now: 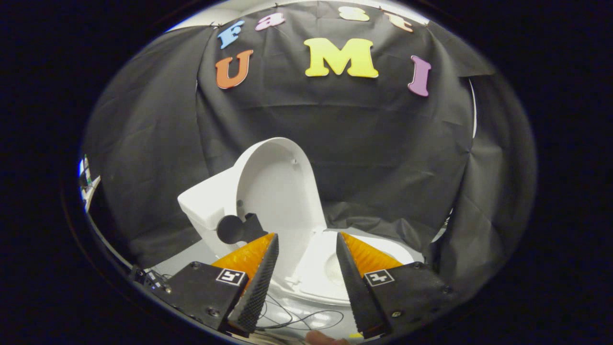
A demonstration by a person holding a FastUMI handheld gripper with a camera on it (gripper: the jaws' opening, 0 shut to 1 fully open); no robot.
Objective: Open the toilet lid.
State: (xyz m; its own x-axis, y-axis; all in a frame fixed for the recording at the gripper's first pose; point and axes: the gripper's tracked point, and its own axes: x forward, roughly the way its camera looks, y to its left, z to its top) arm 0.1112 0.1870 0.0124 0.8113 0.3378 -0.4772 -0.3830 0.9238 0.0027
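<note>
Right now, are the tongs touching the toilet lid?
Apart. In the gripper view the tongs stand open and empty, and the raised toilet lid stands upright beyond their tips, with the seat visible in the gap between them.

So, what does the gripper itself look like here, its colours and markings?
The gripper has two black wedge-shaped fingers with ribbed inner faces and orange ridged backs. Each sits on a black block with screws and a square black-and-white marker. Thin black cables lie below it.

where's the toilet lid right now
In the gripper view the toilet lid stands raised against the tank, just beyond the open gripper, with the seat down between the fingers.
</note>
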